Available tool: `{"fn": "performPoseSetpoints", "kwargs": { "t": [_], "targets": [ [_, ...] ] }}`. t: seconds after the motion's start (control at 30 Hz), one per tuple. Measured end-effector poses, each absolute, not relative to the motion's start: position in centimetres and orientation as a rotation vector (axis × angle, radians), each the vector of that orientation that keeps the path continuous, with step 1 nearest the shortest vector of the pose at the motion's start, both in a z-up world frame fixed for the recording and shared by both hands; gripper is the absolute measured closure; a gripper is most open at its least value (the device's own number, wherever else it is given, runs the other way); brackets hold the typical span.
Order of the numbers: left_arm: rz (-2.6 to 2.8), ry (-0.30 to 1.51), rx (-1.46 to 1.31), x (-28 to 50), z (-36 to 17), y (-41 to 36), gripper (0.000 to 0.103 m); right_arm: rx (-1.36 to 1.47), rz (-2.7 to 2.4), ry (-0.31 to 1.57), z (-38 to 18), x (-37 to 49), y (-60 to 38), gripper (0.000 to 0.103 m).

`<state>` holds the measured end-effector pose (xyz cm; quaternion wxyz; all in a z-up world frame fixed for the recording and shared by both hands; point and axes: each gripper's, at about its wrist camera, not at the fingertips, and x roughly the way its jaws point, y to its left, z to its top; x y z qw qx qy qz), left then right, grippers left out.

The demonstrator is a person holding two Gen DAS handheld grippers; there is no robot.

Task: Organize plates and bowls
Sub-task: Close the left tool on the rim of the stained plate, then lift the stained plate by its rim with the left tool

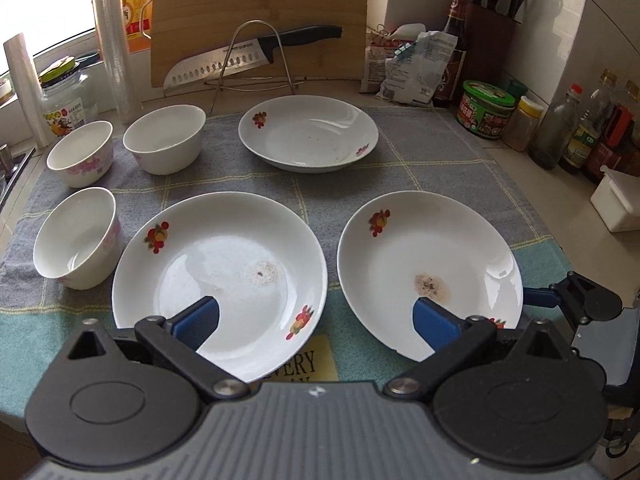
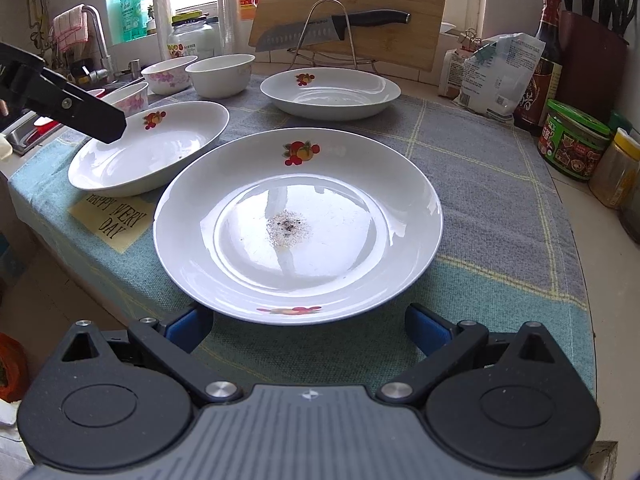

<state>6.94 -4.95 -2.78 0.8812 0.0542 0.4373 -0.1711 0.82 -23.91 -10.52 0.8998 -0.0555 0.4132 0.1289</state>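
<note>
Three white plates with fruit prints lie on a grey-blue cloth (image 1: 440,152): near left plate (image 1: 224,276), near right plate (image 1: 424,264), far plate (image 1: 308,132). Three white bowls stand at the left: (image 1: 78,236), (image 1: 80,152), (image 1: 164,138). My left gripper (image 1: 316,320) is open, hovering above the gap between the two near plates. My right gripper (image 2: 308,328) is open at the near rim of the near right plate (image 2: 298,220), its fingers low on either side of the rim. The left gripper's finger (image 2: 80,114) shows over the near left plate (image 2: 152,148).
A knife (image 1: 256,54) rests on a wire rack before a leaning wooden cutting board (image 1: 260,12). Jars, bottles and food bags (image 1: 488,108) line the right and back. A knife block (image 1: 492,32) stands back right. A white box (image 1: 618,204) sits right. A sink is at the left.
</note>
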Motion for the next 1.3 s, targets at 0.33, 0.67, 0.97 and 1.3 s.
{"fn": "performPoseSetpoints", "kwargs": {
  "t": [0.33, 0.67, 0.97, 1.3],
  "targets": [
    [-0.629, 0.953, 0.268, 13.2, -4.1, -9.5, 0.002, -0.145, 0.295, 0.846, -10.7, 1.3, -23.5, 0.0],
    [-0.881, 1.067, 0.383, 18.4, -6.4, -13.0, 0.003, -0.154, 0.268, 0.879, -10.8, 2.1, -23.1, 0.0],
    [-1.034, 1.207, 0.404, 21.6, -8.4, -14.2, 0.003, -0.161, 0.274, 0.906, -10.6, 2.4, -22.9, 0.0],
    [-1.15, 1.295, 0.416, 22.7, -9.1, -15.0, 0.006, -0.149, 0.283, 0.819, -11.0, 1.2, -23.2, 0.0]
  ]
}}
